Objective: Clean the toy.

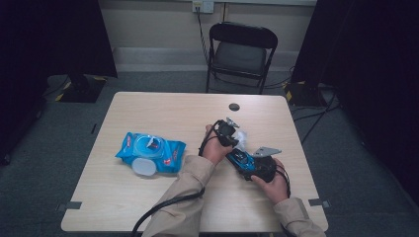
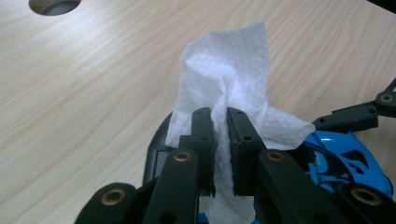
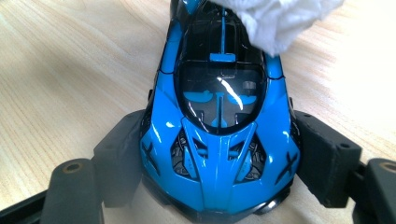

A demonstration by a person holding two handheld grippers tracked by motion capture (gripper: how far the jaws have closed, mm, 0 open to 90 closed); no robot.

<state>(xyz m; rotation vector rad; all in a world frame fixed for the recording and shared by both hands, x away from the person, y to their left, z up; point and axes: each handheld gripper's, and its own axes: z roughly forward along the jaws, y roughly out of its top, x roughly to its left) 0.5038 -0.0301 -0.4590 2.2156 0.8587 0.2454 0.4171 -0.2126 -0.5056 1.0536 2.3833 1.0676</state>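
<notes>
A: Where is the toy car [image 3: 219, 135] right now?

B: On the table [image 1: 163, 113], toward its right side, clamped across its width by the fingers of the right gripper [image 3: 219, 158], one pad on each flank. In the high view the car [image 1: 242, 160] lies slantwise, its long axis running from the right gripper [image 1: 262, 165] up toward the left gripper [image 1: 228, 132].

A: And the left one?

B: The left gripper [image 2: 222, 140] has its fingers clenched on a white wipe [image 2: 229, 79], pinched tight in the middle with the sheet flaring out above.

A: So which way does the wipe have to go?

B: I'd say along that long axis. The wipe [image 3: 275, 18] sits at the car's far end, so the left hand is the nearer one and would draw it back toward the right gripper.

A: Anything else about?

B: A blue wipes pack [image 1: 150, 152] lies well apart to the left.
</notes>
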